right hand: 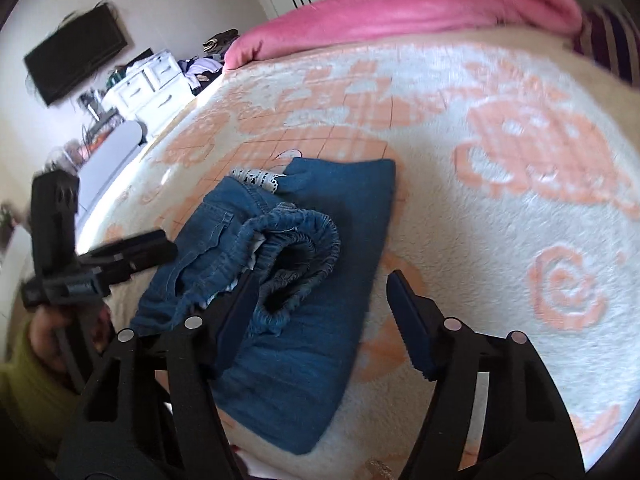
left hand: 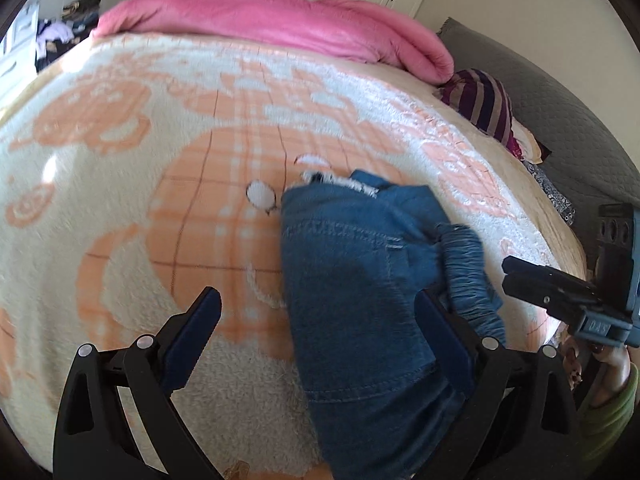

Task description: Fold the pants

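Note:
Blue denim pants (left hand: 352, 280) lie folded in a compact bundle on the bed's cream-and-orange blanket (left hand: 120, 200), elastic waistband bunched on top at the near right. My left gripper (left hand: 320, 308) is open, jaws wide, just above the bundle's near end, holding nothing. In the right wrist view the pants (right hand: 304, 320) lie at centre with the gathered waistband (right hand: 296, 248) on top. My right gripper (right hand: 324, 288) is open over the bundle's right edge, holding nothing. Each gripper shows in the other's view: the right one (left hand: 560, 300), the left one (right hand: 120, 256).
A pink duvet (left hand: 280, 20) is piled at the bed's far end. A striped purple garment (left hand: 488, 104) and a grey headboard (left hand: 560, 112) are at the right. A white dresser (right hand: 148, 80), clothes pile and wall TV (right hand: 76, 56) stand beyond the bed's left side.

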